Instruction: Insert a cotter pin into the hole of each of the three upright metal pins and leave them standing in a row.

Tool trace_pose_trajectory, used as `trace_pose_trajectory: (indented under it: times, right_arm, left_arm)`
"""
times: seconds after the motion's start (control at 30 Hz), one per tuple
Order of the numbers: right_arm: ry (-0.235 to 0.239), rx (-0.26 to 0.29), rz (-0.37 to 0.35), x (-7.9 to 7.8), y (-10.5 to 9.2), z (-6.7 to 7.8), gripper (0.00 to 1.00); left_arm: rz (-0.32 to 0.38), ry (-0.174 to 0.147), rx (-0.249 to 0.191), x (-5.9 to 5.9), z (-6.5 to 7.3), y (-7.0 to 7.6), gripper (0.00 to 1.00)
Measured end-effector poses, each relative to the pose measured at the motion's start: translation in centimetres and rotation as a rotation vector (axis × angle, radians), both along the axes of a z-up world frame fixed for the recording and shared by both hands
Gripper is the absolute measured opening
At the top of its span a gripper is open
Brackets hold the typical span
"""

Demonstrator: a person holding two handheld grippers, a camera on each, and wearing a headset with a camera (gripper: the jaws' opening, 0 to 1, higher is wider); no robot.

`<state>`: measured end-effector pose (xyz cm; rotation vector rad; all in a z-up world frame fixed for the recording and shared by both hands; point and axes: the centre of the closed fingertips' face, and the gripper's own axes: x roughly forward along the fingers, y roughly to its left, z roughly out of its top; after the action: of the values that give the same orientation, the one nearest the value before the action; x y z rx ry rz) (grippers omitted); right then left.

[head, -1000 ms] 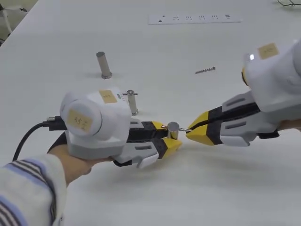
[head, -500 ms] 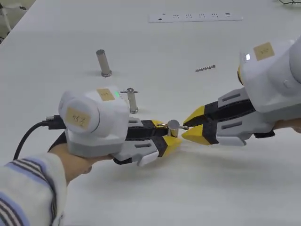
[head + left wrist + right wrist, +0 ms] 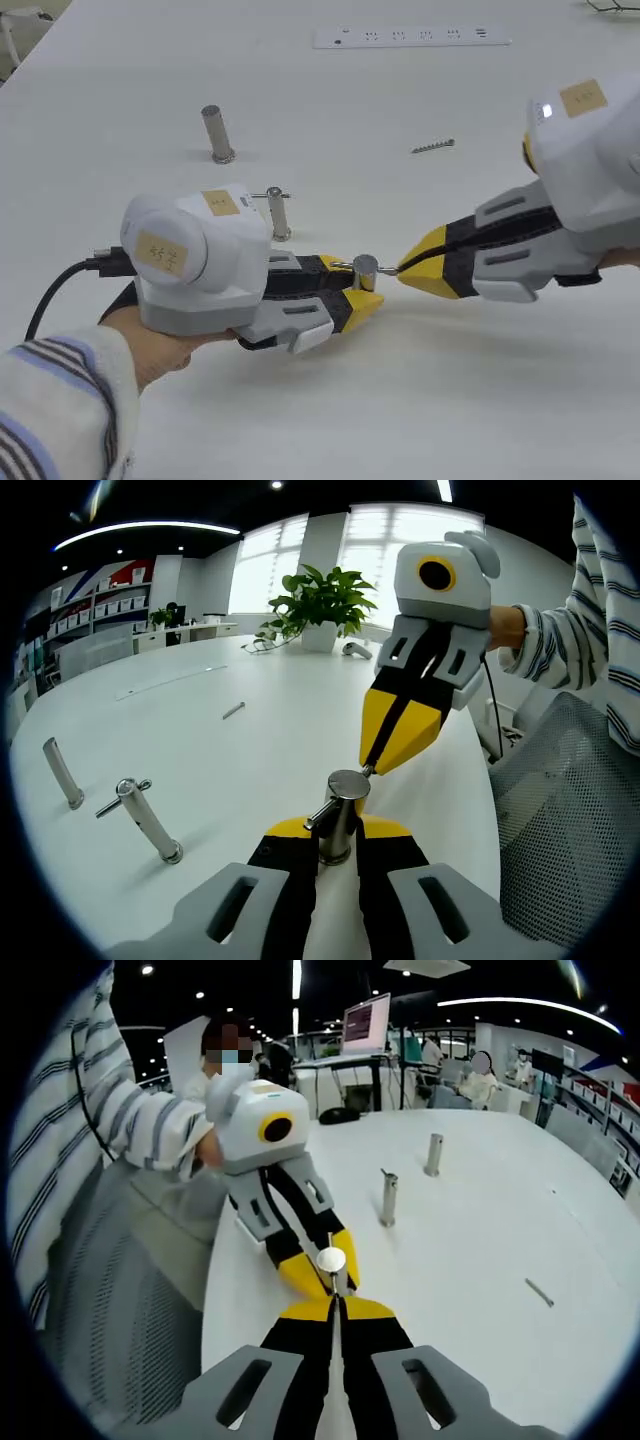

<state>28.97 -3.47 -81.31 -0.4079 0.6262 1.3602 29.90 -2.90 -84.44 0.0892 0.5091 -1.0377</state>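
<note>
**Operator:** What was the state at the grippers?

**Recorder:** We found the left gripper [image 3: 362, 290] clamped on the held pin [image 3: 366, 268], which stood upright on the desk [image 3: 300, 410] toward its near edge. The right gripper [image 3: 402, 270] had its jaws together on the outer end of the cotter pin [image 3: 388, 270]. The cotter's shank ran into the pin's hole. In the left gripper view a short end showed on the pin's other side.

**Operator:** What had just changed?

**Recorder:** Half a second before, the right gripper's tip stood closer to the pin. It then sat slightly back, with a short length of cotter exposed between them. We judged the cotter entered but not confirmed seated, so release should wait.

**Operator:** Containers?

**Recorder:** We recorded no tray or bin, and the parts lay directly on the desk.
- The fitted pin [image 3: 279, 215] stood just behind the left gripper with its cotter through.
- The bare pin [image 3: 214, 133] stood toward the far left corner.
- The spare cotter pin [image 3: 434, 147] lay toward the right edge.
- A power strip [image 3: 410, 37] ran along the far edge.

We judged one pin done, one in hand and one remaining.
</note>
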Motion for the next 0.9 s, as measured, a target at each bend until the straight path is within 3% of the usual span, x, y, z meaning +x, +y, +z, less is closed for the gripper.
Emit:
trace_pose_trajectory:
  times: [0.5, 0.9]
  right_arm:
    - [0.002, 0.002, 0.000, -0.21, 0.43, 0.02, 0.03]
    - [0.001, 0.013, -0.027, -0.17, -0.37, 0.51, 0.07]
  left_arm:
    - [0.004, -0.007, -0.005, 0.12, 0.03, 0.04, 0.12]
    - [0.003, -0.010, -0.004, 0.20, 0.00, 0.00, 0.12]
